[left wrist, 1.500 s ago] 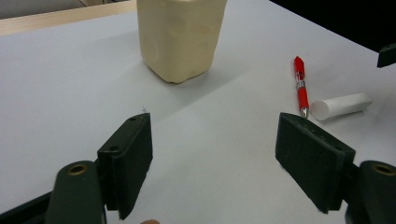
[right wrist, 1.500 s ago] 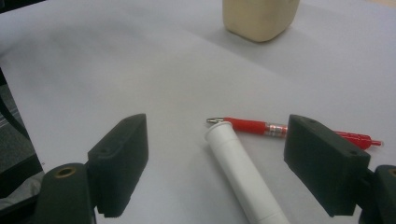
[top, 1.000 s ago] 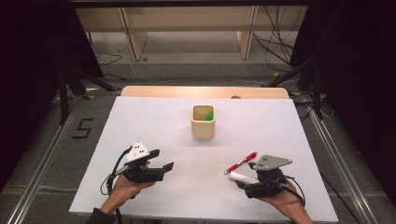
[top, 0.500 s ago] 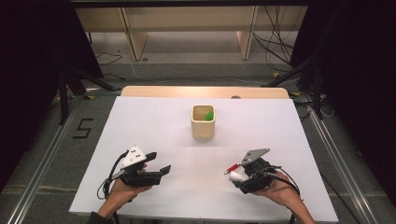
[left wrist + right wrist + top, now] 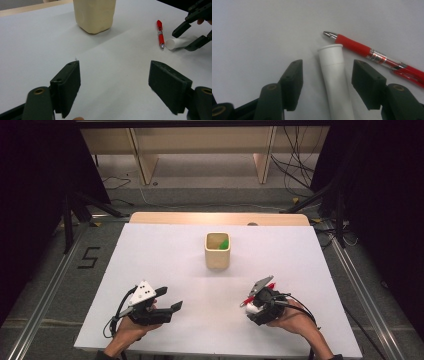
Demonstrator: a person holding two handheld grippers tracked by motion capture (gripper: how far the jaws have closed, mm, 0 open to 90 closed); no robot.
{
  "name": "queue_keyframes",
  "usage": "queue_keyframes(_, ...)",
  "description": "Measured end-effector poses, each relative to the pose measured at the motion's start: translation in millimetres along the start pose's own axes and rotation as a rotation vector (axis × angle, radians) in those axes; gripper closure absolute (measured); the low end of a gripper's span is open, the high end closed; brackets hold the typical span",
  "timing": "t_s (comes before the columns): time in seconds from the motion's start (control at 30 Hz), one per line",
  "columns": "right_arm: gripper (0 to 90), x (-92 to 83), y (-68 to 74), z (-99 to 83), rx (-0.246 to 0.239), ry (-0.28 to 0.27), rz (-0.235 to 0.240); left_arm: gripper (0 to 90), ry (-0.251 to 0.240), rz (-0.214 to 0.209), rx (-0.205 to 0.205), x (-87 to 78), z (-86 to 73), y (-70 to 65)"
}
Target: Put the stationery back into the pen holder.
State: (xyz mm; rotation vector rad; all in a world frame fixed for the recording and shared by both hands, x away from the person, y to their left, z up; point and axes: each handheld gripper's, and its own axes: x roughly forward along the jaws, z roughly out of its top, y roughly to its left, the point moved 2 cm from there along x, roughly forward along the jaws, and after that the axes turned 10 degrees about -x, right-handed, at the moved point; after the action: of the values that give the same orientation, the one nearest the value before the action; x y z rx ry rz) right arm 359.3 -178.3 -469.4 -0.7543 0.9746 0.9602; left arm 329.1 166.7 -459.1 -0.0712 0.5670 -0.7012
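A white tube lies on the white table with a red pen just beside it. My right gripper straddles the tube; its jaws have just been closing, and a thin gap still shows on each side, so the pads do not touch it. In the high view the right gripper is at the near right, over the tube and the pen. My left gripper rests at the near left, open with nothing between its jaws. The left gripper view looks past the left gripper to the pen and the tube.
A beige cup stands mid-table with a green item inside. In the left gripper view the cup is straight ahead. A wooden strip runs along the far edge. Cables and table legs lie on the floor beyond.
My right gripper has slid left and tipped down over the white tube, and its jaws stand narrower around it. The left gripper has stayed put.
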Motion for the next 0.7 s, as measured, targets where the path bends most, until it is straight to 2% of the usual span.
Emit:
queue_keyframes(0.17, 48.7, 2.9, -1.9, 0.9, -0.001, 0.044, 0.002, 25.1, -0.009, 0.0, 0.0, -2.6, -0.4, 0.8)
queue_keyframes(0.43, 57.4, 7.4, -6.8, 1.3, -0.012, 0.083, 0.021, 25.2, -0.013, 0.009, -0.004, -4.9, -2.9, 5.2)
queue_keyframes(0.7, 65.6, 10.6, -8.4, 6.3, -0.056, 0.131, 0.031, 25.2, -0.01, 0.009, -0.003, -4.4, -3.7, 5.9)
